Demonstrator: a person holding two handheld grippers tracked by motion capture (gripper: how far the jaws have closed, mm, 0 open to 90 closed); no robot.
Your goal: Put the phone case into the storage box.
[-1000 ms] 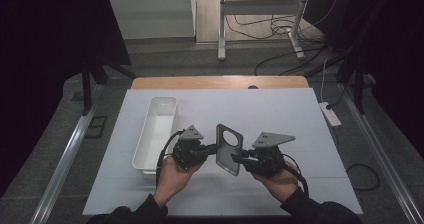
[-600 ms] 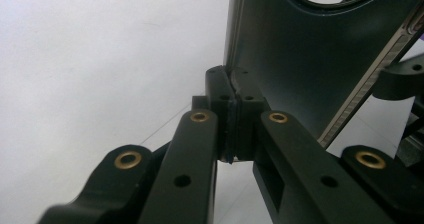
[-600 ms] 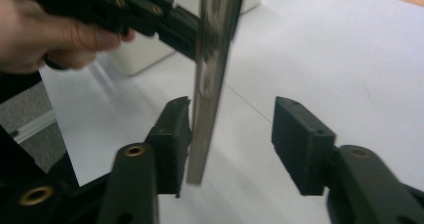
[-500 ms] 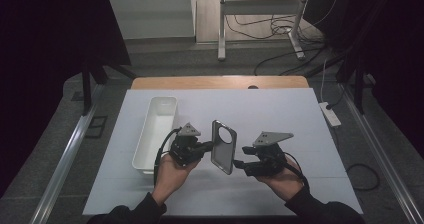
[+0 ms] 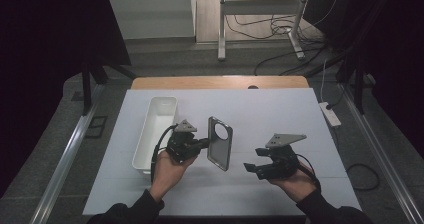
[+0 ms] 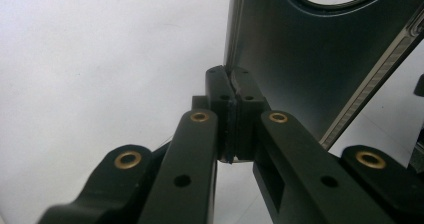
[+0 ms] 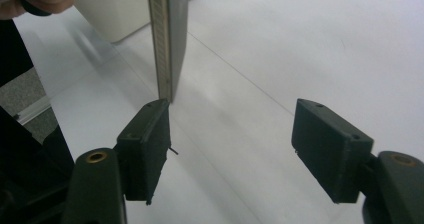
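Note:
A dark phone case (image 5: 220, 143) with a round camera hole stands on edge just above the white table. My left gripper (image 5: 205, 144) is shut on its left rim; the left gripper view shows the pads (image 6: 220, 91) clamped on the edge of the case (image 6: 300, 59). My right gripper (image 5: 250, 168) hovers to the right of the case and apart from it. Its jaws have just been opening, and nothing sits between them. In the right gripper view the case (image 7: 167, 34) hangs ahead of the left pad (image 7: 147, 144) of my right gripper (image 7: 230, 144).
A long white bin (image 5: 155, 129) lies left of my left hand, seen again (image 7: 115, 9) behind the case. A white power strip (image 5: 330, 114) lies off the table's right edge. The table's wooden far edge (image 5: 220, 82) runs across the back.
The right gripper has let go of the case, opened, and drawn back to the right. The case has swung more upright in the left gripper, which kept its place.

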